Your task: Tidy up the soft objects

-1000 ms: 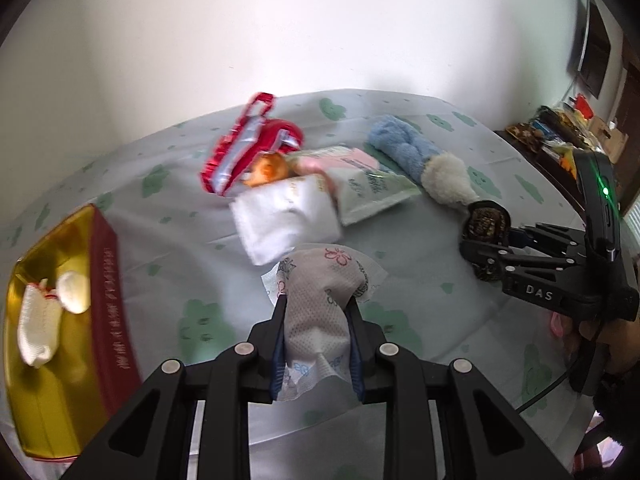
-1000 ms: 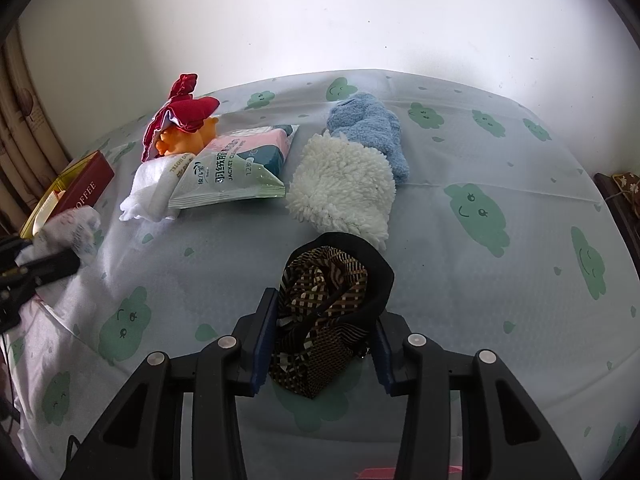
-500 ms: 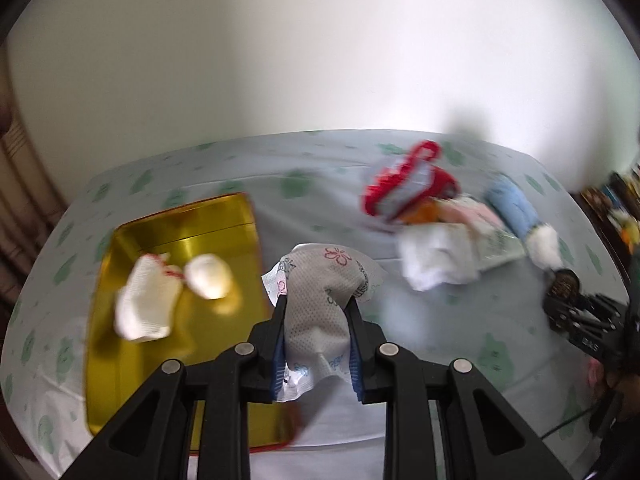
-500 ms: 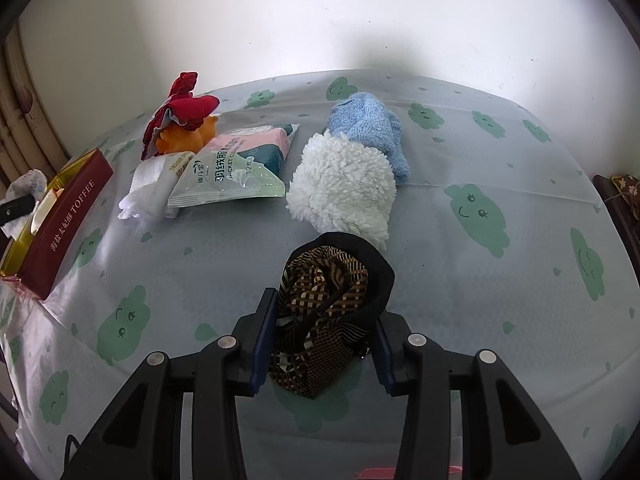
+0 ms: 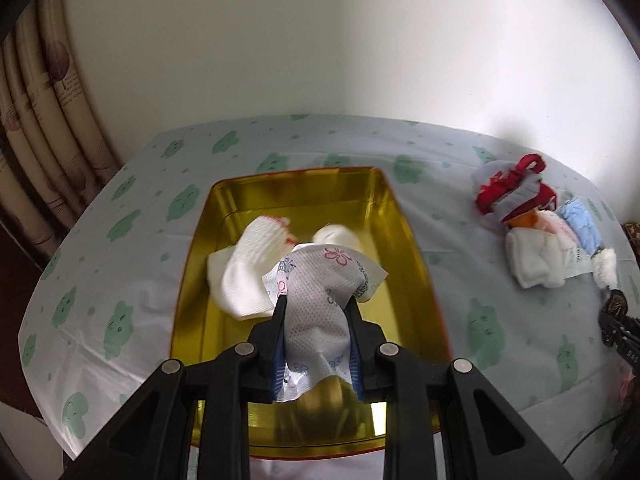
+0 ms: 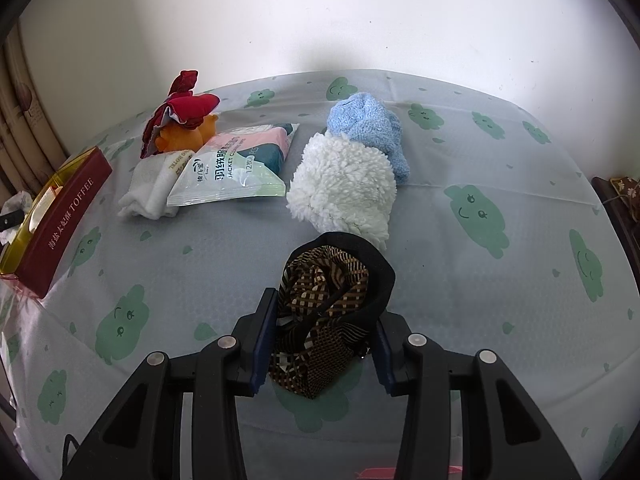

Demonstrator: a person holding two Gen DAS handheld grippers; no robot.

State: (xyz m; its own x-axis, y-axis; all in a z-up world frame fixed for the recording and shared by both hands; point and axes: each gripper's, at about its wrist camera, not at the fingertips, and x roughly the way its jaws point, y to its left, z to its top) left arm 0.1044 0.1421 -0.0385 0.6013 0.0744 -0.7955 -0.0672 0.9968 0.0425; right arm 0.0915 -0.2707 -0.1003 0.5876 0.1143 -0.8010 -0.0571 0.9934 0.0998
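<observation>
My left gripper [image 5: 318,312] is shut on a white flower-printed tissue pack [image 5: 320,292] and hangs over the gold tin [image 5: 420,264], which holds a white sock [image 5: 248,268] and a small white ball [image 5: 340,238]. My right gripper [image 6: 324,320] is shut on a brown checked cloth pouch [image 6: 328,312] above the tablecloth. In the right wrist view the tin [image 6: 60,220] shows its red side at far left, with the left gripper's fingertip [image 6: 10,220] and tissue pack [image 6: 16,202] over it.
On the cloud-print tablecloth [image 6: 480,240] lie a white fleece mitt [image 6: 344,188], a blue fluffy sock [image 6: 368,128], a wipes packet [image 6: 236,172], a folded white cloth [image 6: 148,188], an orange toy [image 6: 184,136] and a red-grey fabric piece [image 6: 180,112]. A curtain [image 5: 44,112] hangs at left.
My left gripper has swung left with the tissue pack, from over the middle of the table to above the gold tin. The right gripper and its pouch have stayed still.
</observation>
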